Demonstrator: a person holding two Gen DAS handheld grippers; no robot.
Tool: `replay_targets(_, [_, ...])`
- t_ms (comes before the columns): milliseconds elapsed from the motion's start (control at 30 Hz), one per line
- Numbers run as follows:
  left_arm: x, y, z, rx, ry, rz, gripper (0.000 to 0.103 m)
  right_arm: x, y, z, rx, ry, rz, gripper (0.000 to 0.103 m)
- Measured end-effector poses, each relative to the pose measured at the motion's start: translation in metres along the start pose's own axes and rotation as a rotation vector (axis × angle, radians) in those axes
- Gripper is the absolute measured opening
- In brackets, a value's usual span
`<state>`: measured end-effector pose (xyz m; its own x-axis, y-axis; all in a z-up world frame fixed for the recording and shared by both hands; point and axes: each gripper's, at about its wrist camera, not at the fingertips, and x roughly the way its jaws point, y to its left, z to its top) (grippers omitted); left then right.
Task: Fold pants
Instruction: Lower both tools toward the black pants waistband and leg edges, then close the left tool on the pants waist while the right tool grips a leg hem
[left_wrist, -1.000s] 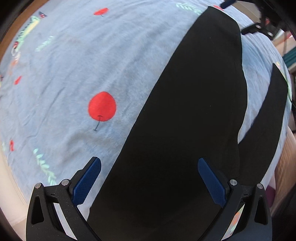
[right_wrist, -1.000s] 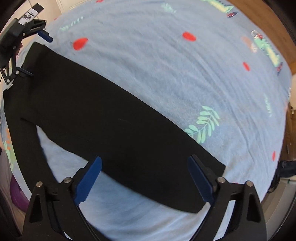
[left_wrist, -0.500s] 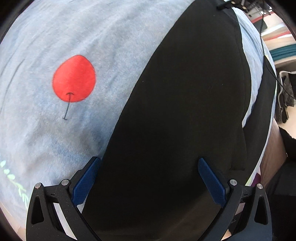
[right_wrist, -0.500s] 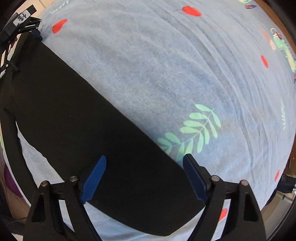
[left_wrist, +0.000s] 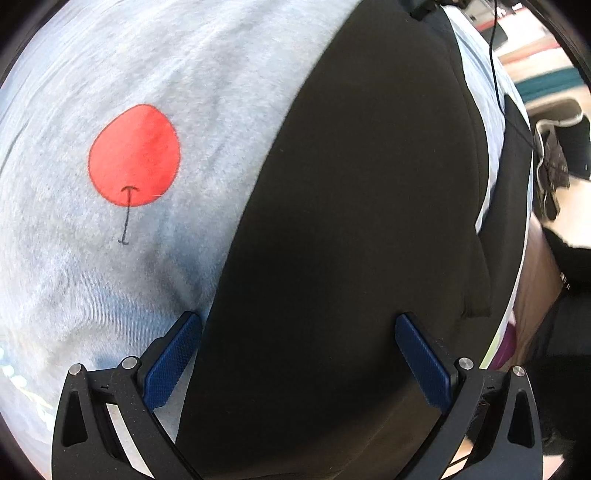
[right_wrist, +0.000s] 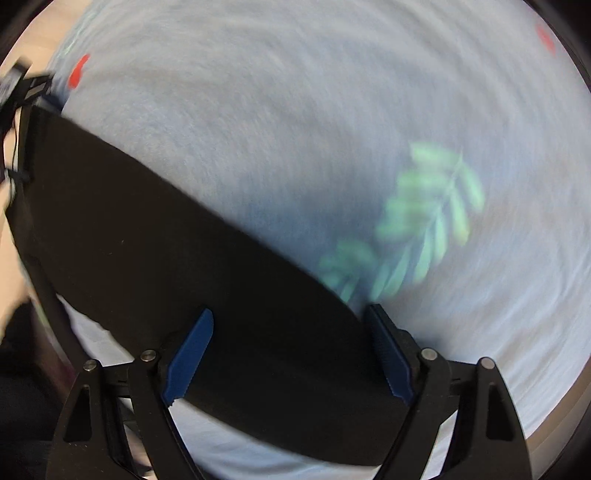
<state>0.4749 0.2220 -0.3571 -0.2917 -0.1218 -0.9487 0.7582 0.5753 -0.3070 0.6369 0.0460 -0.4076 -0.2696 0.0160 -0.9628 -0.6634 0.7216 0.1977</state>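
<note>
Step in hand, by the look of it: approach for the first fold, both tools low over one trouser leg, nothing gripped yet. Next move calls for closing on the fabric edge at each end, then lifting evenly toward the other leg; thin cloth on soft bedding, so risk of pinching the sheet too.

Left gripper (left_wrist: 298, 326) spread wide, holding nothing; left pad (left_wrist: 173, 356) on or just above the sheet beside the leg's edge, right pad (left_wrist: 421, 360) over black cloth. Contact unclear.

Right gripper (right_wrist: 289, 334) likewise wide, empty, straddling the cuff end; one finger at the fabric's far edge.

Black pants (left_wrist: 354, 206) flat on light-blue printed bedsheet (left_wrist: 66, 280). Red balloon print (left_wrist: 135, 166) just beside the leg; green leaf print (right_wrist: 424, 221), blurred, near the cuff.
</note>
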Motion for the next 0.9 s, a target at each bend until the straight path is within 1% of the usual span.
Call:
replay_targets(67, [0.002,0.007,0.002,0.015,0.006,0.021,0.102,0.000,0.005,0.001,-0.010,-0.011,-0.032,0.103])
replay_targets(100, [0.003,0.012,0.004,0.019,0.009,0.032,0.102,0.005,0.010,0.000,-0.015,-0.015,-0.070,0.103])
replay_targets(167, [0.004,0.019,0.007,0.019,0.016,0.042,0.102,0.012,0.021,0.000,-0.021,-0.017,-0.113,0.103])
replay_targets(200, [0.006,0.024,0.009,0.019,0.022,0.043,0.102,0.014,0.022,0.001,-0.023,-0.015,-0.121,0.103])
replay_targets(333, [0.008,0.044,0.021,0.017,0.025,0.026,0.102,0.026,0.013,-0.001,0.072,0.019,-0.083,0.103])
replay_targets(367, [0.007,0.044,0.014,0.019,0.023,0.020,0.102,0.028,0.011,0.000,0.072,0.021,-0.084,0.103])
replay_targets(467, [0.007,0.063,0.019,0.030,0.020,0.014,0.102,0.033,0.014,0.004,0.029,0.020,-0.096,0.103])
replay_targets(500, [0.007,0.064,0.012,0.033,0.017,0.017,0.102,0.035,0.021,0.004,0.020,0.010,-0.100,0.103])
replay_targets(567, [0.009,0.074,0.015,0.033,0.007,0.020,0.102,0.032,0.028,0.004,-0.013,-0.023,-0.118,0.103])
replay_targets(600, [0.010,0.079,0.016,0.029,0.002,0.021,0.102,0.031,0.033,0.001,-0.032,-0.042,-0.128,0.103])
replay_targets(633, [0.012,0.080,0.010,0.022,-0.003,0.023,0.102,0.029,0.035,-0.001,-0.043,-0.052,-0.130,0.103])
replay_targets(667, [0.014,0.081,0.008,0.019,-0.003,0.025,0.102,0.032,0.039,-0.019,-0.054,-0.065,-0.130,0.103])
replay_targets(700, [0.015,0.085,0.010,0.018,0.000,0.028,0.102,0.031,0.042,-0.021,-0.063,-0.074,-0.124,0.103])
replay_targets(733, [0.017,0.088,0.014,0.018,0.005,0.033,0.102,0.030,0.045,-0.022,-0.073,-0.075,-0.123,0.091])
replay_targets(767, [0.020,0.090,0.018,0.019,0.011,0.038,0.102,0.029,0.048,-0.023,-0.087,-0.076,-0.127,0.074])
replay_targets(800, [0.021,0.097,0.023,0.020,0.019,0.044,0.102,0.029,0.053,-0.025,-0.101,-0.076,-0.134,0.066])
replay_targets(833, [0.027,0.092,0.026,0.021,0.023,0.049,0.102,0.026,0.055,-0.026,-0.108,-0.074,-0.140,0.057])
replay_targets(867, [0.028,0.097,0.028,0.022,0.026,0.052,0.101,0.020,0.057,-0.028,-0.113,-0.073,-0.147,0.047])
replay_targets(900, [0.029,0.099,0.034,0.024,0.027,0.056,0.101,0.014,0.055,-0.032,-0.116,-0.073,-0.151,0.045])
